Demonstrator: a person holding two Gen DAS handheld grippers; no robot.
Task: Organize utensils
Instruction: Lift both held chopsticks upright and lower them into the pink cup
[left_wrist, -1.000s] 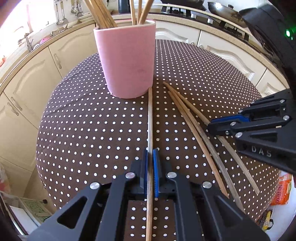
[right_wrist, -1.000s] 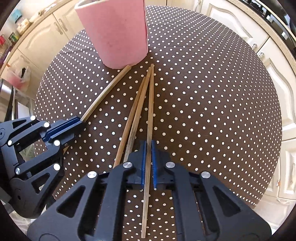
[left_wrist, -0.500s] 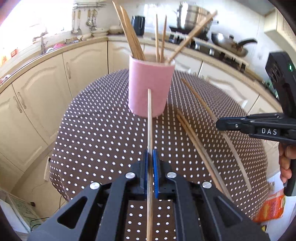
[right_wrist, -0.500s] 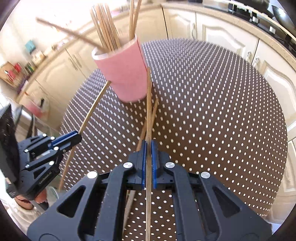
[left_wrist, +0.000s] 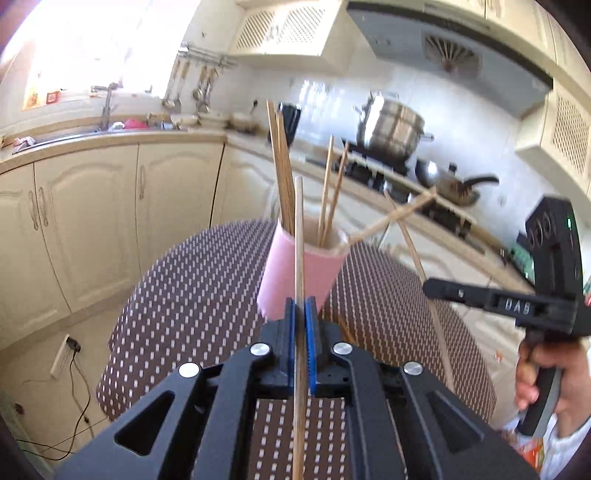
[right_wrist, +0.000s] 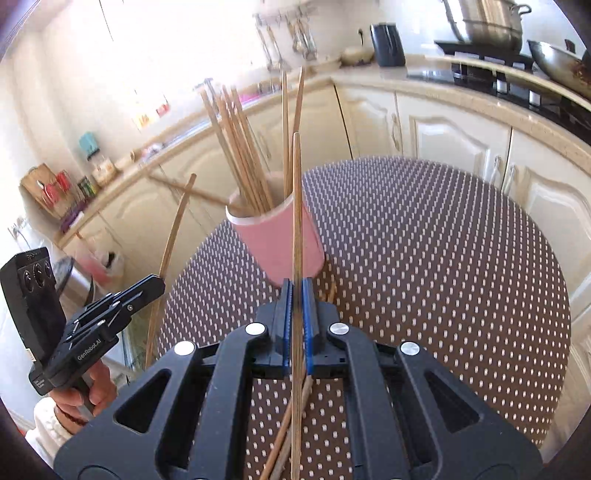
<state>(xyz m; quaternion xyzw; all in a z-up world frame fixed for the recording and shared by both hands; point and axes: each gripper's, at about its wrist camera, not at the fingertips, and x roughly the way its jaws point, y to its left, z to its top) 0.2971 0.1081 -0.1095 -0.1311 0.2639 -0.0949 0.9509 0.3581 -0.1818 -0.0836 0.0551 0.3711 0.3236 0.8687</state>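
Left gripper (left_wrist: 303, 310): clamped on a single wooden chopstick (left_wrist: 298, 236), which runs forward between the blue pads with its long axis in line with the fingers, tip raised above the rim of the pink cup (left_wrist: 288, 280). The cup stands directly ahead of this gripper on the dotted tablecloth (left_wrist: 192, 280), upright, already holding several chopsticks. Right gripper (right_wrist: 296, 291): likewise clenched on one chopstick (right_wrist: 296, 206), axis along the fingers, tip standing above the cup rim, cup (right_wrist: 273, 240) ahead and slightly left. Two or three loose chopsticks (right_wrist: 286, 435) lie on the cloth beneath the right gripper. Judgement: both sticks are lifted clear and angled steeply; each must be tipped over the rim and lowered into the opening. Neither gripper is clearly nearer; the pictures do not settle it.
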